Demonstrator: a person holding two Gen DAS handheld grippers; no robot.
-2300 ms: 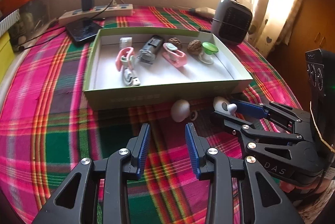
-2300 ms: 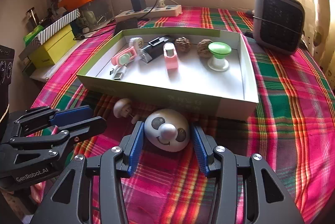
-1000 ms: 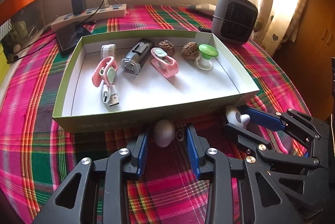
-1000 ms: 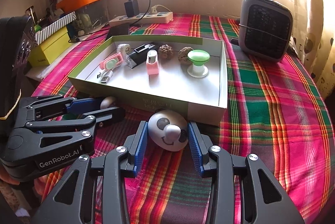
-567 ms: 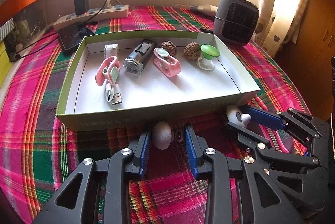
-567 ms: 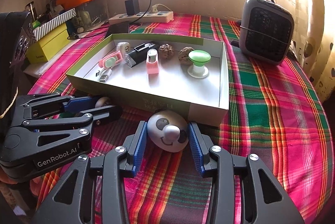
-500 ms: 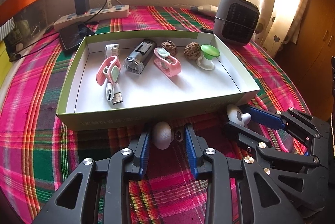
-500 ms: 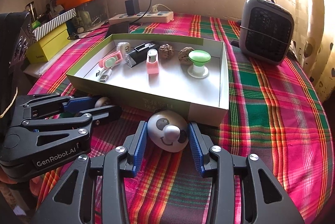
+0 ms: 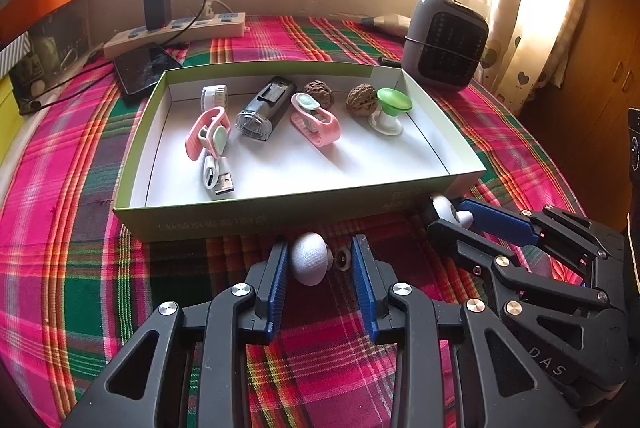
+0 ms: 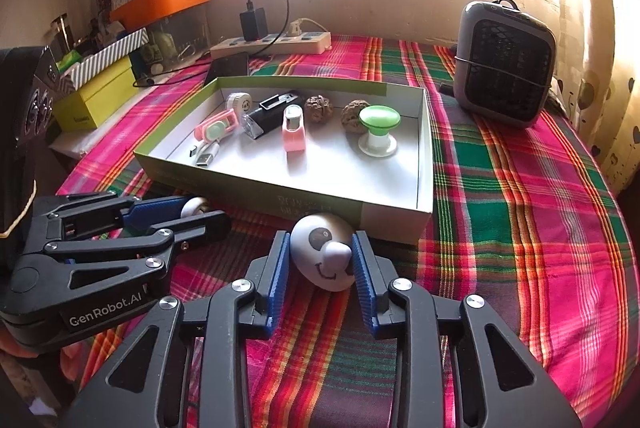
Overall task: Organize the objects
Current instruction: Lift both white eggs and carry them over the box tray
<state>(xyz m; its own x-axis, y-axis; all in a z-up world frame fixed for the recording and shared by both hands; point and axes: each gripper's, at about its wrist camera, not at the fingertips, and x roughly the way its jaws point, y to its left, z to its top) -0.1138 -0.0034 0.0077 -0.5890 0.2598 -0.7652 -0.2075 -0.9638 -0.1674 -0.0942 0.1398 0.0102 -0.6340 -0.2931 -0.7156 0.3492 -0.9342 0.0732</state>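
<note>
A shallow green-rimmed box [image 9: 280,211] [image 10: 256,183] on the plaid cloth holds small items: pink clips, a black light, two walnuts, a green-topped suction cup [image 9: 390,109], a USB adapter. My left gripper [image 9: 318,260] stands around a small white mushroom-shaped knob [image 9: 308,264] lying just in front of the box; both pads touch it. It also shows in the right wrist view [image 10: 195,205]. My right gripper [image 10: 320,260] is shut on a white panda-face toy [image 10: 324,256], seen in the left wrist view [image 9: 444,209] at the box's near right corner.
A grey heater [image 9: 444,43] [image 10: 506,67] stands behind the box on the right. A power strip [image 9: 176,33] with a charger and a dark phone [image 9: 146,67] lie at the back left. Yellow and orange boxes [image 10: 96,95] are stacked at the left edge.
My left gripper moved forward around the white knob and narrowed onto it. My right gripper closed on the panda toy and holds it by the box corner.
</note>
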